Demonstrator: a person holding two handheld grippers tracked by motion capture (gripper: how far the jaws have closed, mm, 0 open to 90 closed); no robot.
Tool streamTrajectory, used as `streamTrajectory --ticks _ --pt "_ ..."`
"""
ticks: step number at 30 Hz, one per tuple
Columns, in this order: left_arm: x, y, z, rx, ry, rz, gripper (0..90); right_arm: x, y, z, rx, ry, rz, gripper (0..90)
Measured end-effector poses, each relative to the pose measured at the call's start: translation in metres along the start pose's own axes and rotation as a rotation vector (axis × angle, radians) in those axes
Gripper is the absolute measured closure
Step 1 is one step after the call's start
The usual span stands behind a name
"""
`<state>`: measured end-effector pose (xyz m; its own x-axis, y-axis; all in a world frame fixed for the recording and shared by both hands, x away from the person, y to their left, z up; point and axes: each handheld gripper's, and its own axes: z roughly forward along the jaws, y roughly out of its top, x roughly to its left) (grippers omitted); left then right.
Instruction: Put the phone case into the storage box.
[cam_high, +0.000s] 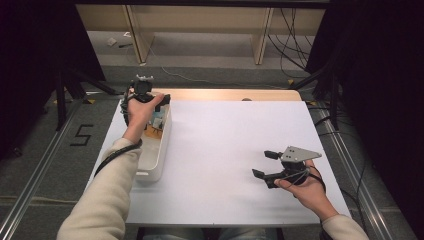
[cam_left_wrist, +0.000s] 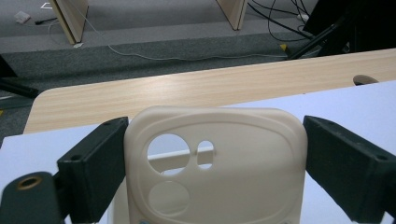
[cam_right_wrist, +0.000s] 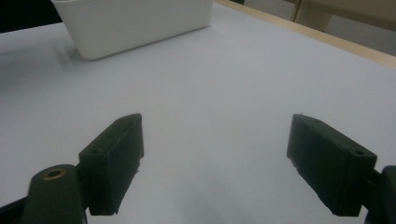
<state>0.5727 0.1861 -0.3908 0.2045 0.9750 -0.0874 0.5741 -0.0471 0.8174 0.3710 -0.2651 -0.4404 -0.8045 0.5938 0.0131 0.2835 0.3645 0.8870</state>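
While the cream phone case (cam_left_wrist: 215, 163) stands upright between your left gripper's (cam_left_wrist: 215, 172) jaws over the white bin (cam_high: 159, 150) at the table's left edge, the jaws pinch its two sides. Your right gripper (cam_high: 265, 164) rests well apart on the white table (cam_high: 225, 145), jaws spread with nothing between them.

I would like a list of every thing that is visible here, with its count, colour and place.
phone case: one, cream, between the jaws of the left hand-held gripper, over the bin
bin: one, white, left part of the table, small items inside
table: one, white top with a wooden strip at the far edge
cables: several, black and white, on the floor beyond the table
left hand-held gripper: one, black, above the bin's far end
right hand-held gripper: one, black with a grey plate, jaws open, over the table's right part
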Motion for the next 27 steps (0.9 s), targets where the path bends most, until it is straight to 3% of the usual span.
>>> streamTrajectory --ticks 10,20,27 --pt "0.000 0.000 0.008 0.007 0.018 -0.005 10.0 0.000 0.000 0.000 0.000 0.000 -0.001 19.7" --pt "0.004 0.001 0.012 0.026 0.010 -0.024 9.3 0.000 0.000 0.000 0.003 0.002 -0.001 19.7" --pt "0.004 -0.001 0.015 0.047 0.022 0.015 8.9 0.000 0.000 0.001 0.005 0.003 -0.001 19.7"
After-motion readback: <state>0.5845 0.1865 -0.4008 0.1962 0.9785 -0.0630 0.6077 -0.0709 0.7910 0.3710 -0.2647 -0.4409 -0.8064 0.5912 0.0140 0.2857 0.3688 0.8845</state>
